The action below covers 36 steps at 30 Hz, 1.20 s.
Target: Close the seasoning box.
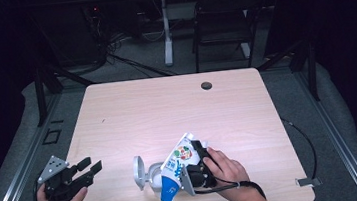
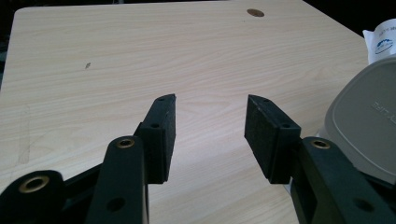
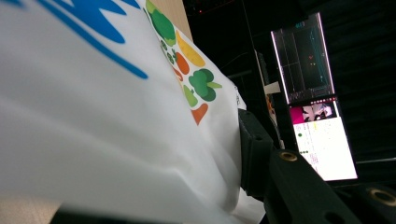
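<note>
A white pouch [image 1: 177,165] with blue print and coloured vegetable pictures is held tilted near the table's front edge. My right gripper [image 1: 199,162] is shut on it from the right side. In the right gripper view the pouch [image 3: 93,116] lies across the jaws and one black finger [image 3: 251,140] presses its edge; the other finger is hidden behind it. The pouch's lower blue end hangs over a grey container [image 1: 150,176] whose round lid [image 1: 138,172] stands open at the left. My left gripper [image 1: 92,166] is open at the front left corner with nothing between its pads [image 2: 211,100].
The light wooden table [image 1: 167,111] has a small dark hole [image 1: 206,85] near its far edge. In the left gripper view the grey lid [image 2: 364,121] sits just to the right. A black chair [image 1: 223,20] and a table leg stand behind. A lit monitor [image 3: 317,116] glows beyond the right gripper.
</note>
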### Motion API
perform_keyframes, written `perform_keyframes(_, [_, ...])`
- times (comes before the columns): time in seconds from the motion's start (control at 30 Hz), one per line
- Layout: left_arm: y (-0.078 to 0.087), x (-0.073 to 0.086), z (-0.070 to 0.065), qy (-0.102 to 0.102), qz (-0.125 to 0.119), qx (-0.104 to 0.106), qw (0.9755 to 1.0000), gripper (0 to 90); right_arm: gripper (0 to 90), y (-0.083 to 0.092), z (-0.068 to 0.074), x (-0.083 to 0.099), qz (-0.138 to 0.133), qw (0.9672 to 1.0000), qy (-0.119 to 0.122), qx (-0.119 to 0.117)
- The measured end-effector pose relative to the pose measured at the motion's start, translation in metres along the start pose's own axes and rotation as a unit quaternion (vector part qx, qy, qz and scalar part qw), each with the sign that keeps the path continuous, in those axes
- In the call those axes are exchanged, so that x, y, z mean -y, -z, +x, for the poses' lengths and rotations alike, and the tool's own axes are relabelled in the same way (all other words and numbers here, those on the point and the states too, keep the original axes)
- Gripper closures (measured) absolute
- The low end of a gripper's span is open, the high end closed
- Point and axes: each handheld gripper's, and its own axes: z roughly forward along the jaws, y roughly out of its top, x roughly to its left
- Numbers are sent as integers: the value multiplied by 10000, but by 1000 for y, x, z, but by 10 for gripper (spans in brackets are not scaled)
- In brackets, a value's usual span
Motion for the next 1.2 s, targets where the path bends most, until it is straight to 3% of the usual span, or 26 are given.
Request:
perform_keyframes(0.23, [1, 0, 0, -3, 35, -19, 10000, 538, 734, -1, 1, 2, 0, 9996, -272, -106])
perform_keyframes(0.63, [1, 0, 0, -4, 0, -13, 10000, 539, 735, 0, 3, 2, 27, 9989, -441, -183])
perform_keyframes(1.2, [1, 0, 0, -8, -11, -17, 10000, 539, 736, -1, 6, 6, 32, 9949, -946, -345])
